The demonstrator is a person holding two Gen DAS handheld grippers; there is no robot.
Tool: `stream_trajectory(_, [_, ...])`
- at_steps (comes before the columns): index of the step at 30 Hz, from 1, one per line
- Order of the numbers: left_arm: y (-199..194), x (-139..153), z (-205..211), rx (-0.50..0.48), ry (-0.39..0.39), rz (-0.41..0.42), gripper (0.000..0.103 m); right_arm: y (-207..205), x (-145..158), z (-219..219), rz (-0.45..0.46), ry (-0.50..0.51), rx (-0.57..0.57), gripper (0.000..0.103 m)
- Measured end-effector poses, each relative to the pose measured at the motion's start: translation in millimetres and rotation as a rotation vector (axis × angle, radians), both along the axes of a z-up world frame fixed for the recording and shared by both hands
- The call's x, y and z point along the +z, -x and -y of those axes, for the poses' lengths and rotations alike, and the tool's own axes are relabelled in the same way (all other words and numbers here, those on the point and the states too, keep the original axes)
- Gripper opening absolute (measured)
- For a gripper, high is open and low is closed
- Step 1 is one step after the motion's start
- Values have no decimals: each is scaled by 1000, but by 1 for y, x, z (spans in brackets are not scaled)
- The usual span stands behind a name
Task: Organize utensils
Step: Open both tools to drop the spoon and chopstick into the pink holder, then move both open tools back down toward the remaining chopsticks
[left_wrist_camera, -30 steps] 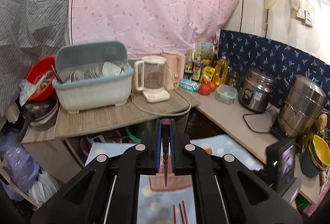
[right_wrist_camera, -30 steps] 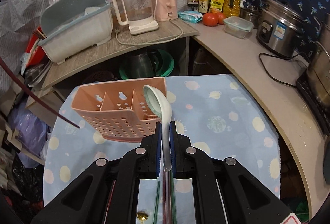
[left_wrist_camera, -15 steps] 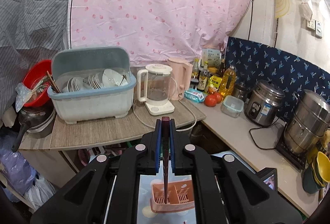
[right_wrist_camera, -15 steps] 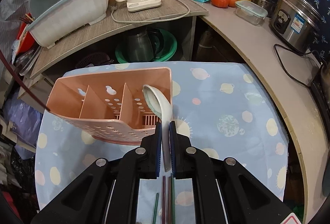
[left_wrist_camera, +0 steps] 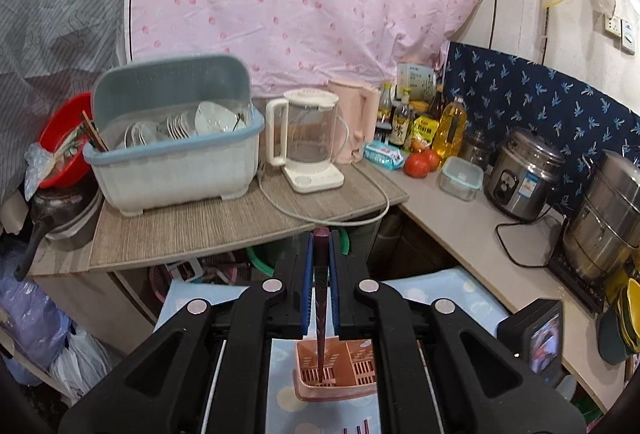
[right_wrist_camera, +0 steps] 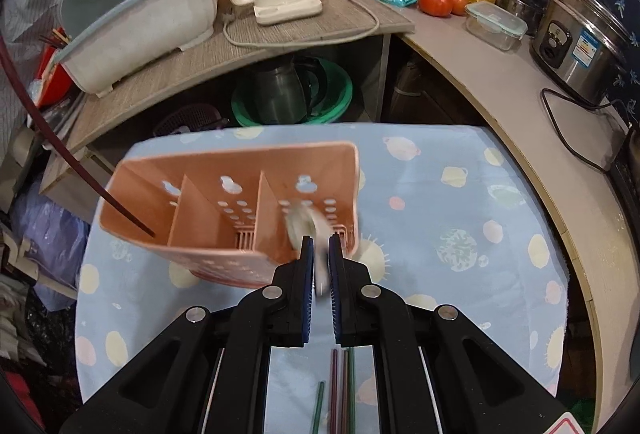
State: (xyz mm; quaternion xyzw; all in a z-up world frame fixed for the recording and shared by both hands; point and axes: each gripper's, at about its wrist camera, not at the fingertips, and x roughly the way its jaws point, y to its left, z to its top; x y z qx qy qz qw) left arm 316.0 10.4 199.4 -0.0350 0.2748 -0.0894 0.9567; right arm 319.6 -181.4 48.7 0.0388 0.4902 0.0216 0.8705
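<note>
A pink utensil holder [right_wrist_camera: 240, 206] with three compartments stands on the blue spotted tablecloth [right_wrist_camera: 440, 218]. My left gripper [left_wrist_camera: 319, 274] is shut on a dark red chopstick [left_wrist_camera: 320, 314] whose tip reaches into the holder [left_wrist_camera: 344, 370]; the chopstick [right_wrist_camera: 72, 162] enters the left compartment. My right gripper [right_wrist_camera: 319, 262] has its jaws slightly apart at the holder's right compartment. A blurred white spoon [right_wrist_camera: 308, 234] lies between the jaws, bowl down inside that compartment. Several chopsticks [right_wrist_camera: 340, 390] lie on the cloth below the right gripper.
A dish rack [left_wrist_camera: 172, 146], a glass kettle [left_wrist_camera: 308, 142], a pink kettle [left_wrist_camera: 356, 122], bottles, tomatoes [left_wrist_camera: 420, 164], a clear box [left_wrist_camera: 460, 178] and a rice cooker [left_wrist_camera: 524, 178] stand on the counter behind. A small screen [left_wrist_camera: 540, 334] is at right.
The right gripper has moved forward and down to the holder, its jaws have parted and the spoon is dropping into the right compartment. The left chopstick's tip has gone down into the left compartment.
</note>
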Motion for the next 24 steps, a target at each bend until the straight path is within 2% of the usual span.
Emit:
stream_trajectory(2, [-1,-8,-2,11,5,-16,7,3,6,1,33,-15,-2,10])
stream_trajectory(4, [1,-15,-4,18,14,-28,9,8,14,2,66,-19,-9,26])
stream_trajectory(5, [2,-17,-5,22,16,-34,12,10,18,3,81,-17,-15,29])
stream_trajectory(6, [4,-20,-6,23,18,-41,22,15,22,4,100,-14,-22,32])
stream_trajectory(7, [7,-21,-6,25,19,-43,29,20,26,5,115,-13,-27,32])
stream_trajectory(9, [14,-25,-7,34,8,-40,35,31,33,8,137,-26,-33,33])
stream_trajectory(16, [46,-41,-11,19,-1,-71,35,85,39,18,170,-85,-48,34])
stream_trajectory(24, [104,-76,-11,-10,-17,-132,35,160,20,29,148,-93,-78,34])
